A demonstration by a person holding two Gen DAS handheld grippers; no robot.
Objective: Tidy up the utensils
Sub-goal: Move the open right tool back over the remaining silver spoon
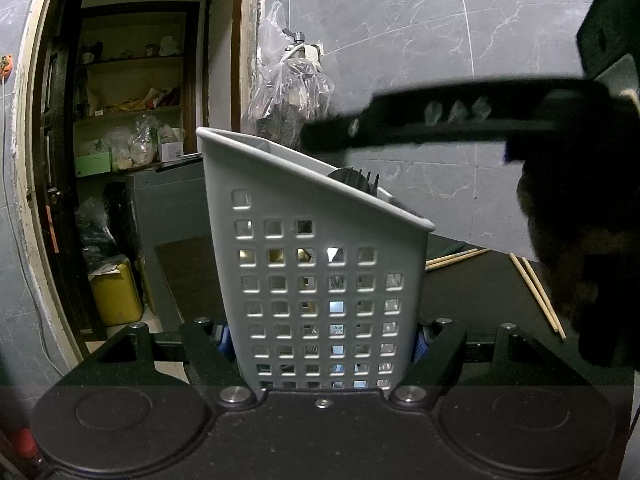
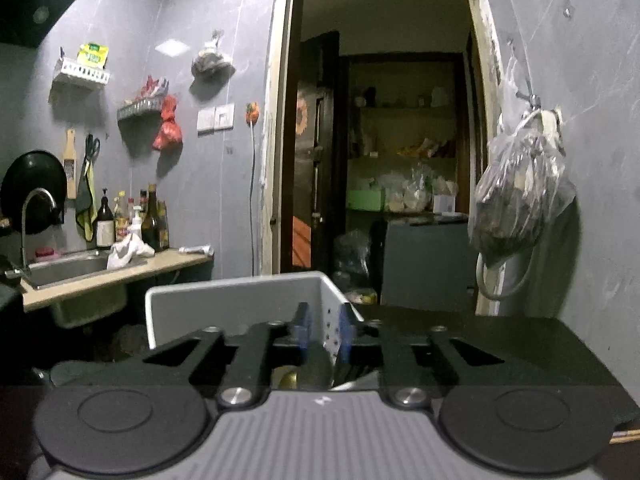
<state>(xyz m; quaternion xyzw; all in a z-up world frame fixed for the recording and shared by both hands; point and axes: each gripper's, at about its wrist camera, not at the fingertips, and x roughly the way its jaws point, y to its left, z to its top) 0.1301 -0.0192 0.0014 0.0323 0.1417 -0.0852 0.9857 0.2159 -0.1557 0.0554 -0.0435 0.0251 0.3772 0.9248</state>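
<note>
A: Left gripper point(image 1: 324, 344) clamped on the grey utensil caddy point(image 1: 316, 280), upright on the dark counter point(image 1: 472, 300). Worth keeping firm and level.

B: Right gripper point(image 2: 323, 334) reaching level over the caddy's rim, jaws parted, nothing pinched between the blue pads point(image 2: 301, 330). Looks like a drop just made; best lifted straight clear.

A: Chopsticks point(image 1: 538, 292) lying loose on the counter beside the caddy, likely next.

Both views dim, lit from above. Strong fisheye bending and dark vignetting at corners. Right gripper point(image 1: 320, 136) motion-blurred at right of left view. Right view soft overall, lower foreground darkest.
</note>
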